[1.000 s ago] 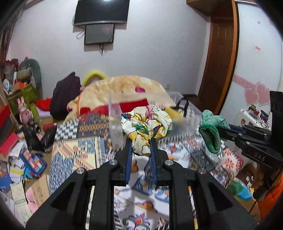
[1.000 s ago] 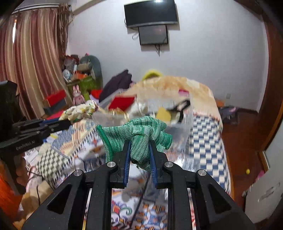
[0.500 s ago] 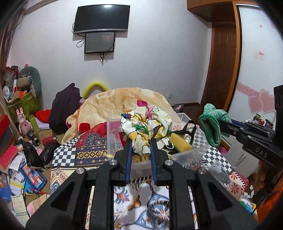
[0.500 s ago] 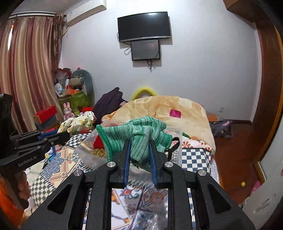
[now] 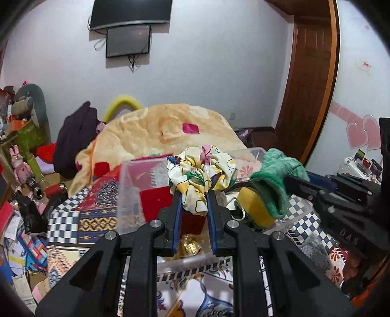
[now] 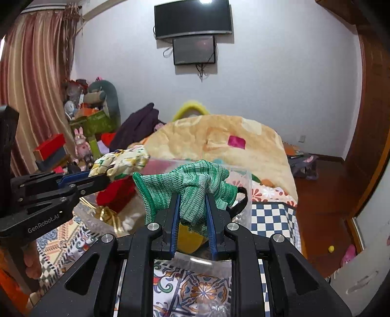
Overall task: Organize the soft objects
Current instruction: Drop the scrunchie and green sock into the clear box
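Left tongs (image 5: 194,202) clamp a floral cloth (image 5: 203,176), the bundle bulging up and out past the blue fingertips (image 5: 177,207). Right tongs (image 6: 193,204) pinch a green knit glove (image 6: 192,187), its cuff flaring off to their left. Both loads hang over a clear plastic bin (image 5: 126,195): its near rim passes under the left tongs, its tall left wall stands just left of them. Below the cloth sits a red box (image 5: 158,202), with a yellow item (image 5: 253,207) under the glove, so free room inside is tight. The two tongs sit near each other, side by side. Beyond the far rim rises a beige blanket (image 5: 165,131), then the white wall with a dark screen (image 6: 192,18).
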`<control>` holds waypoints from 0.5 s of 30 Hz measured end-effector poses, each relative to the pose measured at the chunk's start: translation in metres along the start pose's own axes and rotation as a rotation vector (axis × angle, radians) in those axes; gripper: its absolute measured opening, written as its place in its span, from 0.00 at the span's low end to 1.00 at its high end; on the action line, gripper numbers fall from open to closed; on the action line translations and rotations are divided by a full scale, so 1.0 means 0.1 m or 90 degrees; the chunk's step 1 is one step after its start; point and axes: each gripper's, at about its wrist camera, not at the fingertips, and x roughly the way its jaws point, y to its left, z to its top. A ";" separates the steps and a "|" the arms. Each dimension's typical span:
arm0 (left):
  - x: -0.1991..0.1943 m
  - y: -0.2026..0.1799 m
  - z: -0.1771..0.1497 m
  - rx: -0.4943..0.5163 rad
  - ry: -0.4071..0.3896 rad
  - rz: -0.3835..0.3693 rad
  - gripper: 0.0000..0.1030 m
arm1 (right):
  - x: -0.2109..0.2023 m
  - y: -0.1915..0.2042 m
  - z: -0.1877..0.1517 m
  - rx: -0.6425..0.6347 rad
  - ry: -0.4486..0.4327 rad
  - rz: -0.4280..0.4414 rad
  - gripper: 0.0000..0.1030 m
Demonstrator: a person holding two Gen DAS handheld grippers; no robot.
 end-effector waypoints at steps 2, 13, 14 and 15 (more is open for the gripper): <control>0.10 0.00 -0.01 0.000 0.013 -0.001 0.18 | 0.07 0.00 -0.01 -0.004 0.013 -0.001 0.18; 0.39 0.00 -0.05 0.009 0.056 0.000 0.19 | 0.31 0.00 -0.07 -0.024 0.078 -0.013 0.18; 0.40 0.01 -0.04 0.007 0.058 0.000 0.22 | 0.31 0.00 -0.08 -0.026 0.077 -0.015 0.21; 0.40 0.01 -0.04 0.006 0.061 -0.001 0.24 | 0.30 0.00 -0.08 -0.028 0.077 -0.018 0.21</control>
